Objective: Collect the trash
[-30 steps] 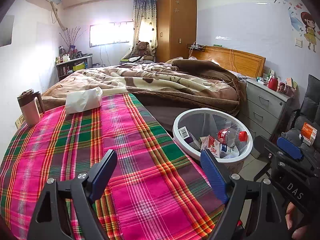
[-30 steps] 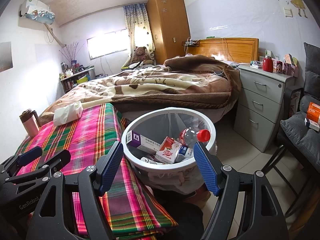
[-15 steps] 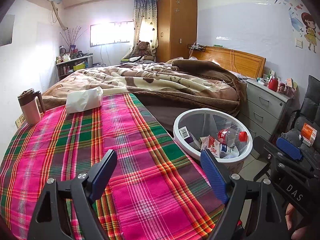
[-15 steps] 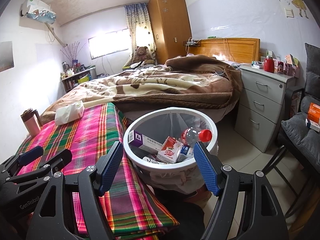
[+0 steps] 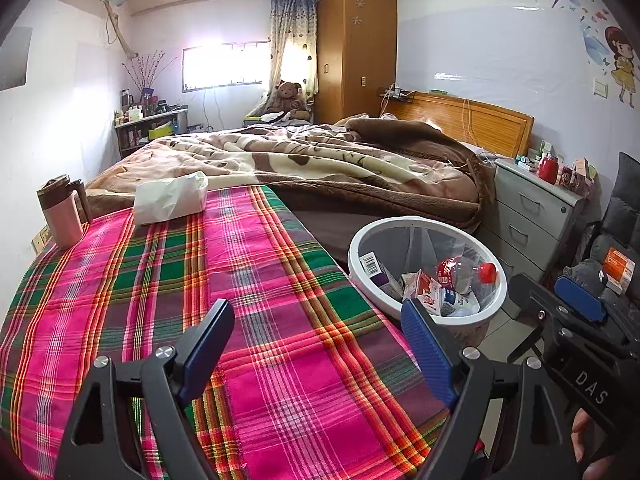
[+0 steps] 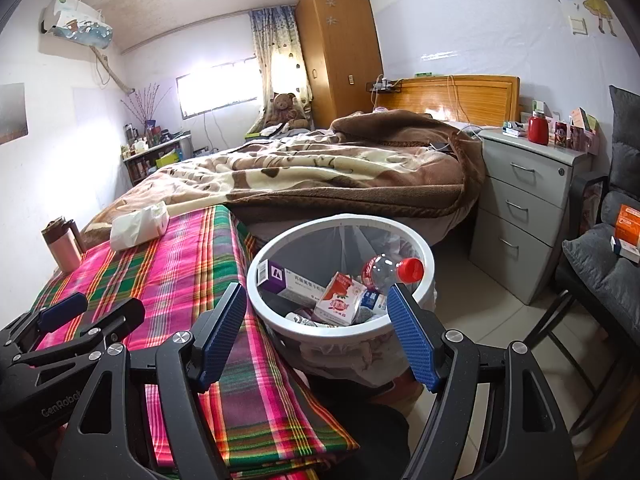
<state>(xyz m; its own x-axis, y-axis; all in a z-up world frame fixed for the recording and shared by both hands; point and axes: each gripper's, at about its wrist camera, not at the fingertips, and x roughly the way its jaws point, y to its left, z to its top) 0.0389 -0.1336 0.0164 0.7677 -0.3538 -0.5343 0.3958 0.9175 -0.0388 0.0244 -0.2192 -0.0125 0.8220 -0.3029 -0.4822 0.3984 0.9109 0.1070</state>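
A white round bin (image 5: 362, 240) (image 6: 256, 264) stands on the floor beside the plaid-covered table (image 5: 168, 280) (image 6: 168, 264). In it lie a clear bottle with a red cap (image 5: 464, 274) (image 6: 390, 270), a red-and-white carton (image 5: 424, 294) (image 6: 340, 298) and a purple-and-white box (image 6: 292, 278). My left gripper (image 5: 318, 344) is open and empty above the table's near part. My right gripper (image 6: 316, 332) is open and empty just in front of the bin. Each gripper shows at the edge of the other's view.
A white tissue pack (image 5: 170, 198) (image 6: 138, 226) and a pink mug (image 5: 62, 212) (image 6: 62, 246) stand at the table's far end. A bed with a brown blanket (image 5: 320, 164), a grey nightstand (image 6: 528, 200) and a dark chair (image 6: 600, 264) surround the bin.
The right gripper has drifted slightly toward the bin. The left gripper has barely moved. Both stay open.
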